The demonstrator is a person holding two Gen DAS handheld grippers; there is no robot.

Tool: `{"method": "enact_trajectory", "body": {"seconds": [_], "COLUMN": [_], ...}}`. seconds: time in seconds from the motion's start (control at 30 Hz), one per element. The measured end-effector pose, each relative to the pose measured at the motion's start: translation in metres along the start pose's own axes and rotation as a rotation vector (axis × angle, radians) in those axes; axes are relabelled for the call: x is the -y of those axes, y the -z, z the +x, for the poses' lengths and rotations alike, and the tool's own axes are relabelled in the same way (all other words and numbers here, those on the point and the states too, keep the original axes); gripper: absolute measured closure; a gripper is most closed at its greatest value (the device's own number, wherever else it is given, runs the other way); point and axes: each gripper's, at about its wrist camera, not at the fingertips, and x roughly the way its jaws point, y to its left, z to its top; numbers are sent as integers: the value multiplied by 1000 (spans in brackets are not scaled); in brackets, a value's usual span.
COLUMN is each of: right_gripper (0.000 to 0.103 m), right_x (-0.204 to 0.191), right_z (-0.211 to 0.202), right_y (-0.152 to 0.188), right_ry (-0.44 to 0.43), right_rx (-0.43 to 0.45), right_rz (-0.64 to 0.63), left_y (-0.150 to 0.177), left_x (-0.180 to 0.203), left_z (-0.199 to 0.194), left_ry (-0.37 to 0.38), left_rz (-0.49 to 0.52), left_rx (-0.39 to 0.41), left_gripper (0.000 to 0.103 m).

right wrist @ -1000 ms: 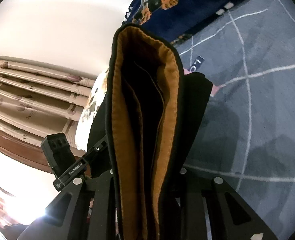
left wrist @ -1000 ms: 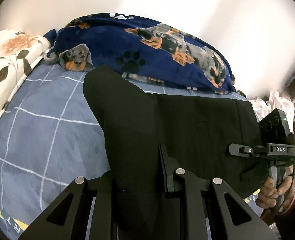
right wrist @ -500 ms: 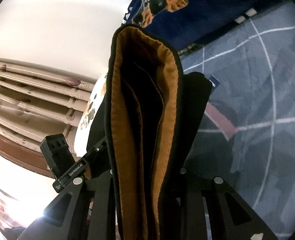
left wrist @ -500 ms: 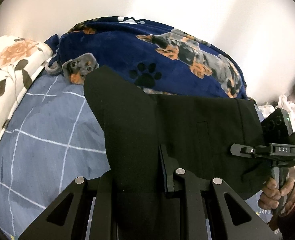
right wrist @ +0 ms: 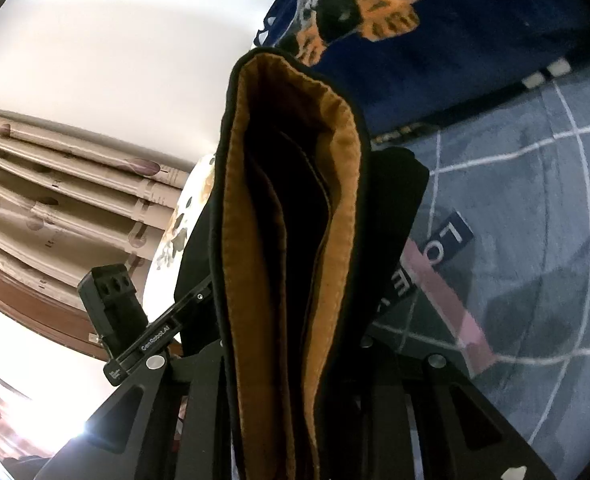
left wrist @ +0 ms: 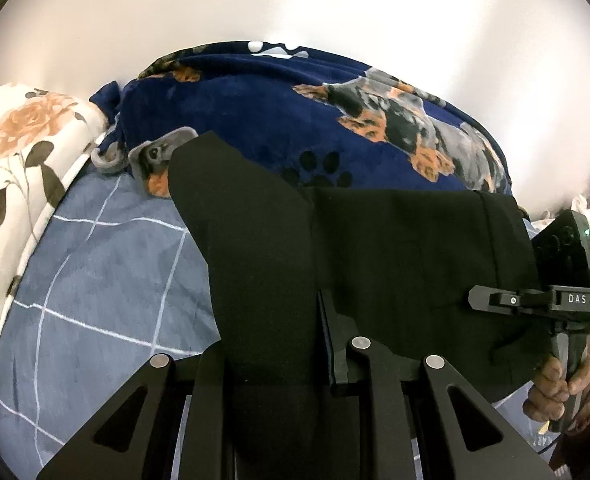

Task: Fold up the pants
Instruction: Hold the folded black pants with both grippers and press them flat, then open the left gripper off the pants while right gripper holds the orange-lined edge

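Black pants (left wrist: 375, 260) hang stretched over the blue checked bed (left wrist: 95, 280), left gripper (left wrist: 279, 360) and right gripper (right wrist: 295, 360) each pinching an end, keeping layers aligned for folding.

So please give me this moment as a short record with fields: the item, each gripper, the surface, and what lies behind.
item: black pants, held up over the bed, brown lining visible at the open end
left gripper: jaws shut on pants
right gripper: jaws shut on pants, at the lined end
hand: grips the right gripper's handle
surface: blue checked sheet
behind: navy dog-print blanket, floral pillow, white wall
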Motion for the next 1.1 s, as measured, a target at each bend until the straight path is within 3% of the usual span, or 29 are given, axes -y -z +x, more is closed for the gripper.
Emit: {"method": "enact_trajectory", "body": {"seconds": [0.8, 1.1], "right_gripper": [82, 82], "right_x": [27, 41], "right_z": [2, 3], "right_y": [4, 13], "right_ry": [60, 101], "right_rx": [-10, -14], "right_rz": [29, 38], "left_y": [8, 17], "left_x": [-28, -35], "left_z": [50, 62], "left_ry": [-29, -55], "left_rz": [-44, -50], "left_rx": [-66, -80], "left_gripper": [83, 76]}}
